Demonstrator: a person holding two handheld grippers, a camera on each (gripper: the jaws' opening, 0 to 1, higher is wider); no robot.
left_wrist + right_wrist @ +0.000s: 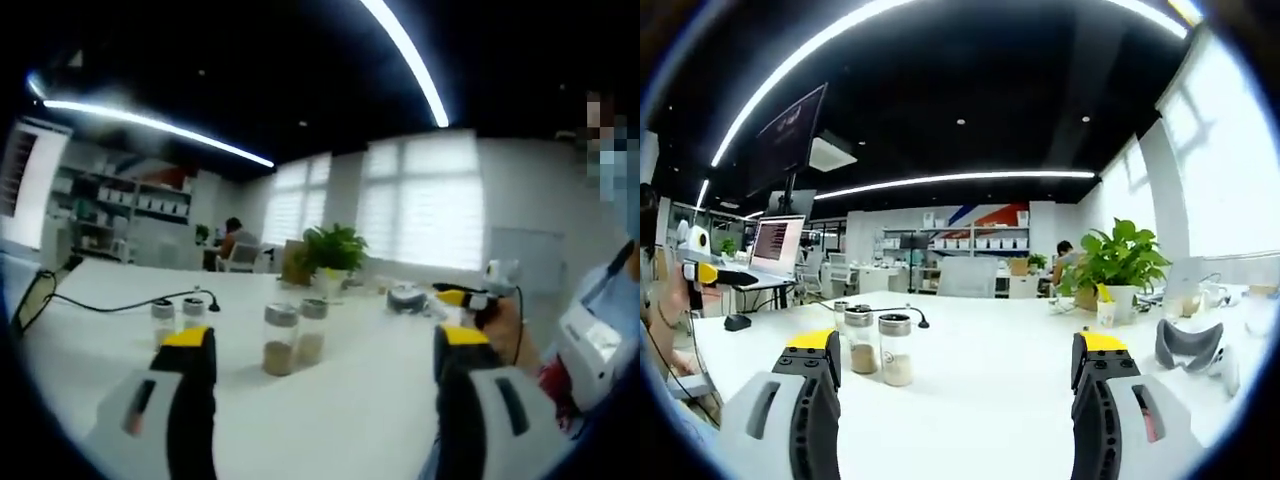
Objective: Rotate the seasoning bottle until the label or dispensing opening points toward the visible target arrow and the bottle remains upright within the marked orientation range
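Left gripper [325,350]: jaws spread wide, nothing between them, held above the white table [350,420]. Yellow-tipped jaws rise from the lower edge of the left gripper view.

Right gripper [955,365]: jaws likewise wide apart and empty, over the same table [980,400]. It also enters the left gripper view from the right as a yellow-tipped tool [462,297] in a person's hand [500,325].

Seasoning bottles, left gripper view: two glass bottles with metal lids, upright, touching or nearly so, ahead of the tool and between its jaw lines. The nearer seasoning bottle [280,340] holds brownish granules; its neighbour [312,334] stands just behind and to the right. Two smaller shakers [176,318] stand ahead of the left jaw tip. Label and dispensing-opening direction cannot be told; no arrow can be made out.

Seasoning bottles, right gripper view: the pair [880,348] stands upright just inside the left jaw, ahead of its tip, with another small shaker [841,312] behind them.

Surroundings on the table:
- black cable [100,303], ahead and left of the left gripper, running to the small shakers;
- potted plant [333,255], beyond the bottles; in the right gripper view [1118,265], ahead of the right jaw;
- grey curved object [1190,348], just right of the right jaw.

Path between either tool and the bottles: bare tabletop, nothing in the way.

Background: shelving [970,240], a monitor [780,243], a seated person [234,240] far off.
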